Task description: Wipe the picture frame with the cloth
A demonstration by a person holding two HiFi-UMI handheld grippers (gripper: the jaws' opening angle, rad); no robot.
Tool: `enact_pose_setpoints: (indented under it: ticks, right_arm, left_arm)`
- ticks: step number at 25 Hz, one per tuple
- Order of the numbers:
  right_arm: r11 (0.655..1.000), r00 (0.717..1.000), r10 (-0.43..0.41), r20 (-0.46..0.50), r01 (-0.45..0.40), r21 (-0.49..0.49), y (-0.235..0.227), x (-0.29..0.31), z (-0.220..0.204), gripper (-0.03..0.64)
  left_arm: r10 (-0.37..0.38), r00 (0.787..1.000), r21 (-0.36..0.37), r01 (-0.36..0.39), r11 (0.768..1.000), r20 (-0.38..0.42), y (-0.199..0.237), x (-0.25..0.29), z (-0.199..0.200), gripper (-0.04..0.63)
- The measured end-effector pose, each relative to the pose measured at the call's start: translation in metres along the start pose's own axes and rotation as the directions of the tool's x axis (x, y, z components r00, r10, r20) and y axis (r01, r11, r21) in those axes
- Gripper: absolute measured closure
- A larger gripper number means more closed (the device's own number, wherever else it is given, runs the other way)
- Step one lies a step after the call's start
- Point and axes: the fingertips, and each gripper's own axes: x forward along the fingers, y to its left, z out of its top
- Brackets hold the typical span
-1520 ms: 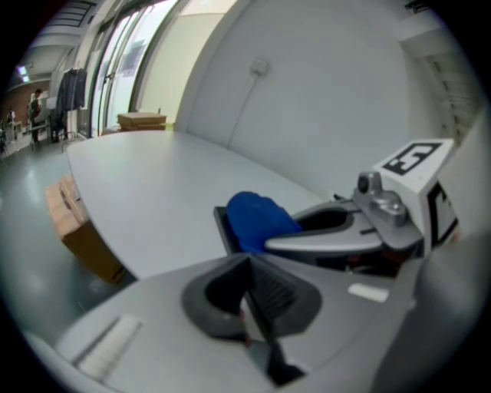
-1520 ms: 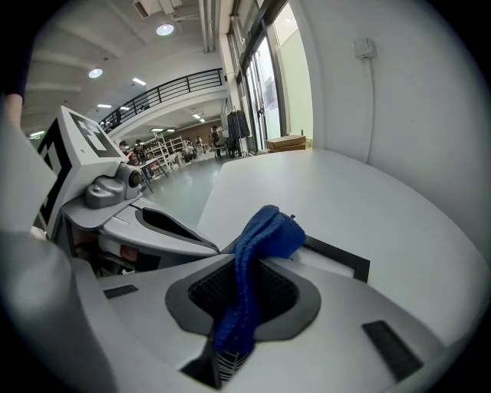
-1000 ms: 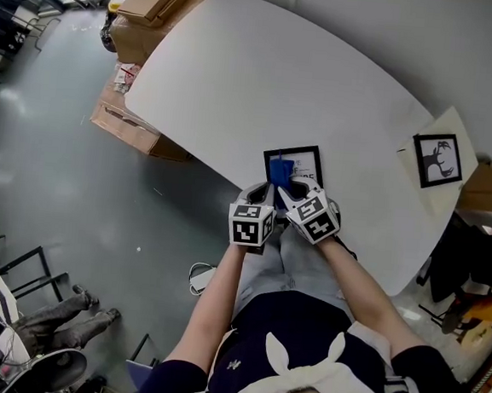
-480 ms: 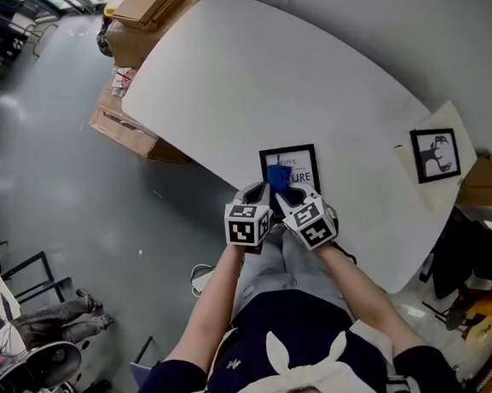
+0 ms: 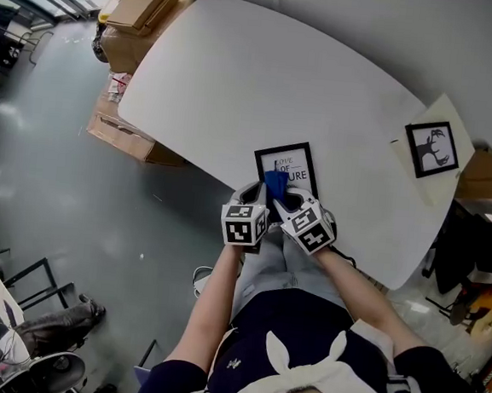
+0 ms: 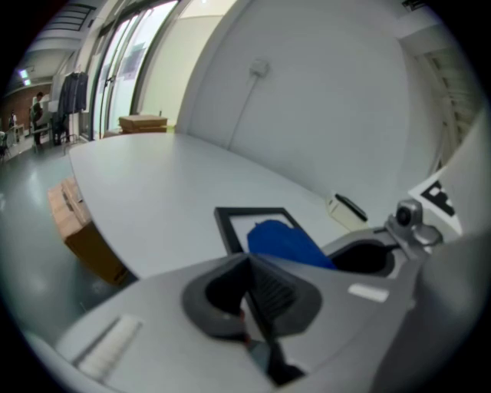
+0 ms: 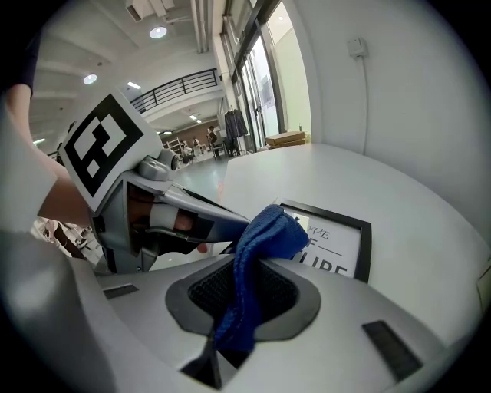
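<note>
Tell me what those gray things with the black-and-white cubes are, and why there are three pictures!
They are grippers, tools that pinch like tongs; a person holds one in each hand. One picture comes from a camera on the person's head. The other two come from cameras on the grippers. On the white table lies a black picture frame; another framed picture sits farther off. The right gripper pinches a blue cloth by the frame. The left gripper is closed on nothing.

Head view looks steeply down on the frame (image 5: 287, 163) from high above; both gripper views sit low, close before it — all three share it.
</note>
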Motion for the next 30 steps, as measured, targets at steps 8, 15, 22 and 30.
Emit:
enact_pose_setpoints:
  ticks: [8,15,22,30]
  right_arm:
    - [1.0,1.0,0.007,-0.006,-0.007,0.017,0.006,-0.004,-0.005,0.555]
    - [1.0,1.0,0.011,-0.01,-0.011,-0.008,0.003,-0.003,-0.006,0.555]
    - [1.0,1.0,0.006,0.004,-0.006,-0.001,-0.001,-0.004,-0.004,0.555]
    - [1.0,1.0,0.007,0.007,-0.007,0.026,-0.008,-0.007,-0.003,0.554]
  left_arm:
    - [0.002,1.0,0.002,-0.002,1.0,-0.001,-0.001,0.0,0.0,0.592]
    - [0.002,1.0,0.005,-0.002,1.0,0.001,-0.001,0.0,0.001,0.592]
    - [0.002,1.0,0.016,-0.002,1.0,-0.002,-0.001,0.0,0.001,0.592]
    - [0.002,1.0,0.019,-0.001,1.0,-0.011,-0.001,0.0,0.0,0.592]
